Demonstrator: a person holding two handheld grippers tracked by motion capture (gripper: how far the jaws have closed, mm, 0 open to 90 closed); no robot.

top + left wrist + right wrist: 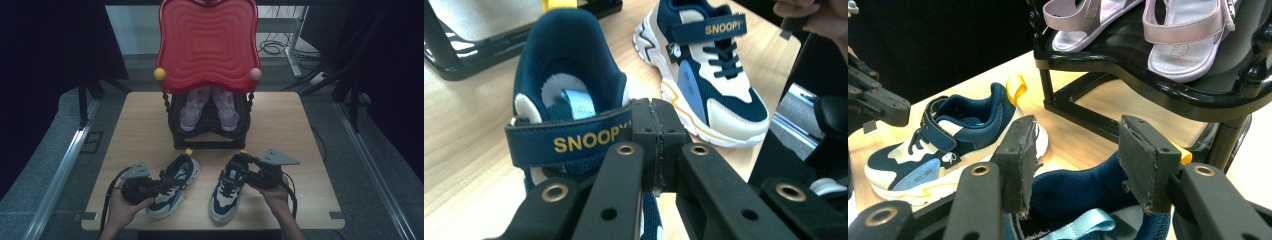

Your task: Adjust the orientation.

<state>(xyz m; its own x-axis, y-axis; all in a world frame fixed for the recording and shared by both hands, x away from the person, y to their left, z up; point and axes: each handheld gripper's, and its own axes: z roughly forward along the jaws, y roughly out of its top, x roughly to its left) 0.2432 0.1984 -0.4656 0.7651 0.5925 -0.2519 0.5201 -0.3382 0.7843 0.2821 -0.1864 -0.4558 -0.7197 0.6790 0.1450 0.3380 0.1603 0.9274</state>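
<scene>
Navy mesh with cream and pale-blue panels marks the two sneakers on the wooden table (pixel 130 112) in the high view: the left sneaker (pixel 176 186) lies at about 7 o'clock from the black shoe rack (pixel 209 135), the right sneaker (pixel 227 189) at about 5 o'clock, both with toes toward the person and long axes running roughly 12 to 6. The left gripper (pixel 161 181) sits at 9 o'clock of its shoe, the right gripper (pixel 242 167) at 3 o'clock of the other — each hand nearest its own sneaker. Pink sandals (pixel 209 107) rest on the rack under a red wavy tray (pixel 207 42). In the left gripper view, the jaws are pressed together on the end of the strap (pixel 569 142) reading "SNOOPY"; the other sneaker (pixel 706 75), at 1 o'clock, carries the same word in yellow. In the right gripper view, the jaws stand spread either side of the navy heel collar (pixel 1083 192), gripping nothing, so closing on that collar looks like the likely next move; the rack lies at 12 o'clock, the far sneaker (pixel 943 145) at 9 o'clock.
</scene>
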